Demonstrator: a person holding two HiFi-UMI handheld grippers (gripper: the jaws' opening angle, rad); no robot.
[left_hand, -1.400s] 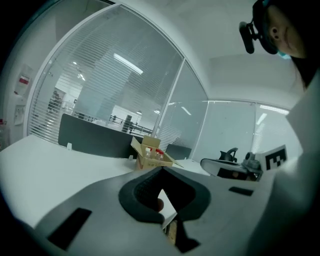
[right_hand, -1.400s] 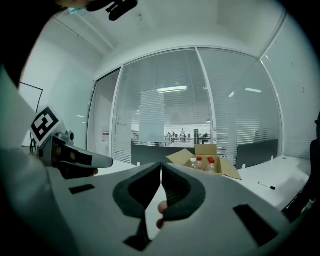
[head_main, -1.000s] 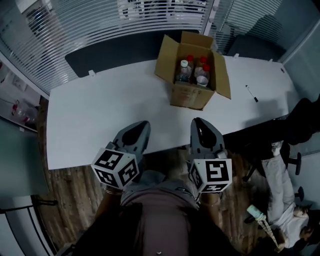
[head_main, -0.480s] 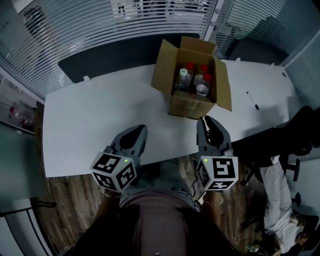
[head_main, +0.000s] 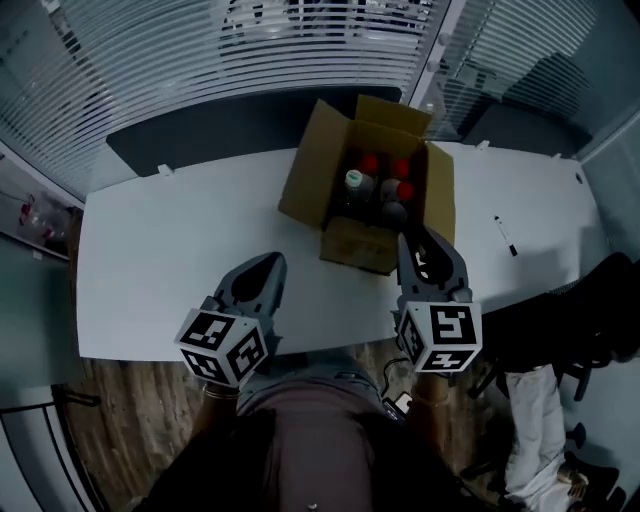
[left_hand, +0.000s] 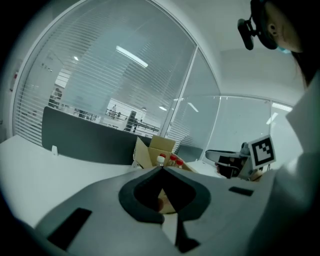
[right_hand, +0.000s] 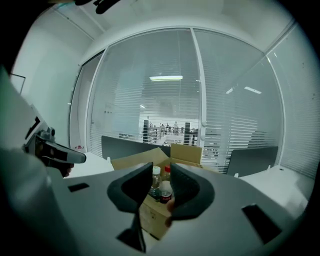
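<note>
**Left gripper.** The left gripper (head_main: 270, 263) hangs over the white table's (head_main: 170, 250) near edge, to the left of the cardboard box (head_main: 352, 243) and well short of it. In the left gripper view its jaws stand pressed together, tip to tip, with nothing between them (left_hand: 161, 169). That matches what we record 1.4 s ago, so there is no change on this side.

**Cardboard box.** The box stands open on the table, flaps spread. Inside it stand one white-capped bottle (head_main: 353, 181) and several red-capped bottles (head_main: 369, 163), all upright and untouched. The box does not appear to have moved on the table. It sits closer to both grippers than it did a second ago, which we take to mean the person has moved in.

**Right gripper.** This is where the change lies. The right gripper (head_main: 414, 240) is now at the box's near right corner, having been clear of the box before. Its jaws, together 1.4 s ago, now stand apart (right_hand: 161, 167). Through the gap we see the white-capped bottle (right_hand: 156, 173) and the box's front wall (right_hand: 150, 217). We judge the jaws to hold nothing and to touch neither.

**Beyond.** A black marker pen (head_main: 505, 235) lies on the table to the right of the box, well apart from it.
</note>
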